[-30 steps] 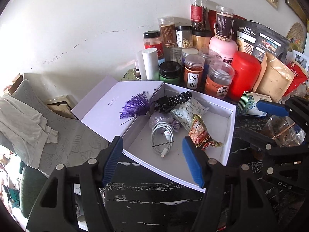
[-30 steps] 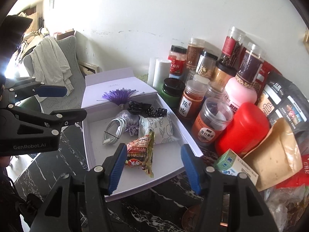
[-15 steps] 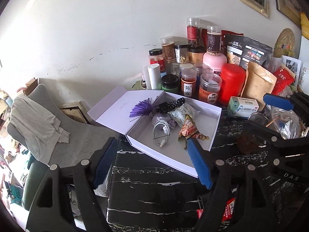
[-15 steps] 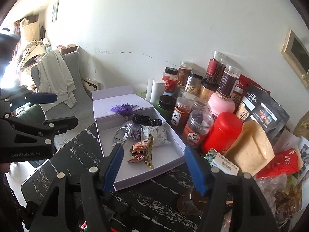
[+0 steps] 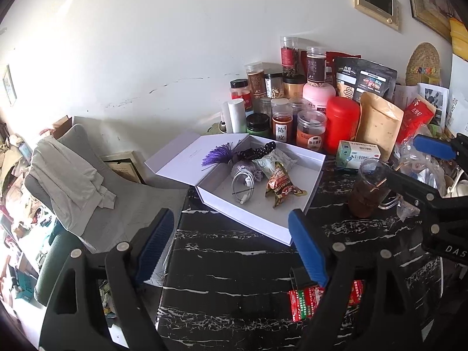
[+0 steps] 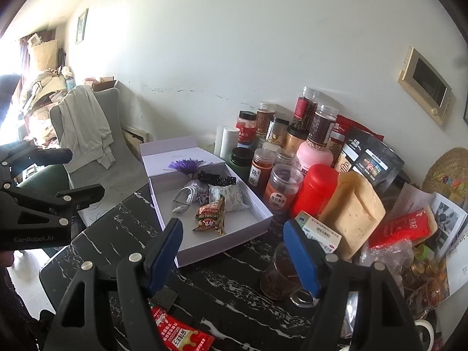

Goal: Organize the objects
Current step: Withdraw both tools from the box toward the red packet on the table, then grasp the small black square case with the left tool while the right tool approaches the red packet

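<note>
At twelve o'clock from both grippers, we see the white box (image 5: 310, 158) already filled; left gripper (image 5: 231, 245) and right gripper (image 6: 234, 248), their jaws just widened and empty, should next go for the red packet (image 6: 181, 336) at six o'clock.

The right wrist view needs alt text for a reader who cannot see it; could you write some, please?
An open white box on a black marbled table holds a snack packet, a white cable and a purple tassel. The right gripper hangs empty before it, jaws open, jars behind.
</note>
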### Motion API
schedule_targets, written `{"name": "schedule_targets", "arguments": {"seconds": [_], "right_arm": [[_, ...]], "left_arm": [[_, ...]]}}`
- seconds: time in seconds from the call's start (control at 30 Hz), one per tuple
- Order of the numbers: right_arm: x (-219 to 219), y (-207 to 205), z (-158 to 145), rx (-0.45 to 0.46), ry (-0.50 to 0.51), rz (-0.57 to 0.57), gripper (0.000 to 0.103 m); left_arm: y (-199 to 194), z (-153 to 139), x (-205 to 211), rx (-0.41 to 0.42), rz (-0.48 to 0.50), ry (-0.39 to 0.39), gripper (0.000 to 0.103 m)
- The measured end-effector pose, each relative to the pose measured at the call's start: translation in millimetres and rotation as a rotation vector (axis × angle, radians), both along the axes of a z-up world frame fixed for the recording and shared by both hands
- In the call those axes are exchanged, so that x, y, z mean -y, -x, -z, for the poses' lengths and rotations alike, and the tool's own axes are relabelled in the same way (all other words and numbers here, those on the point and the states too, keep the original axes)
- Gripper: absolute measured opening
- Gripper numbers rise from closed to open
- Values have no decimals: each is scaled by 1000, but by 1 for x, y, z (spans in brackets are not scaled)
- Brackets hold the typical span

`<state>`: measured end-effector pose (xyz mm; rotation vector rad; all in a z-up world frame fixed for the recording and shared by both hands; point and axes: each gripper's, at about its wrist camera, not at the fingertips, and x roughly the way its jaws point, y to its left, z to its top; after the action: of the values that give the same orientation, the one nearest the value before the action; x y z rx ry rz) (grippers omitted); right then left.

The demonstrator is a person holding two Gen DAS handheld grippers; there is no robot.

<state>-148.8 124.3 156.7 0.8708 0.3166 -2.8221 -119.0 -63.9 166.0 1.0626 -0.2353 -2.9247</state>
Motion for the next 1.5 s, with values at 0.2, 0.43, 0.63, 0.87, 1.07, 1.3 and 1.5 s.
{"name": "schedule_targets", "arguments": {"seconds": [0.2,0.43,0.63,0.87,1.07,1.3,1.5], "right_arm": [[-6,-24,9,13,17,5,73],[-8,-50,25,31,20,-6,73],[-9,-67,46,64,25,-27,73],[-9,-80,74,108,38,-60,73],[-10,-87,99,156,38,-74,73],[-10,-89,131,219,30,-125,73],[-9,-84,158,280,31,-161,73]], "left_arm": [[-36,6,-4,-21,-15,-8,87],[-71,24,-13,-10,-26,-10,87],[-93,45,-13,9,-59,-33,87],[-114,73,-15,43,-86,-39,87],[-120,100,-17,93,-88,-39,87],[-118,128,-19,143,-74,-59,87],[-106,160,-17,213,-75,-61,87]]}}
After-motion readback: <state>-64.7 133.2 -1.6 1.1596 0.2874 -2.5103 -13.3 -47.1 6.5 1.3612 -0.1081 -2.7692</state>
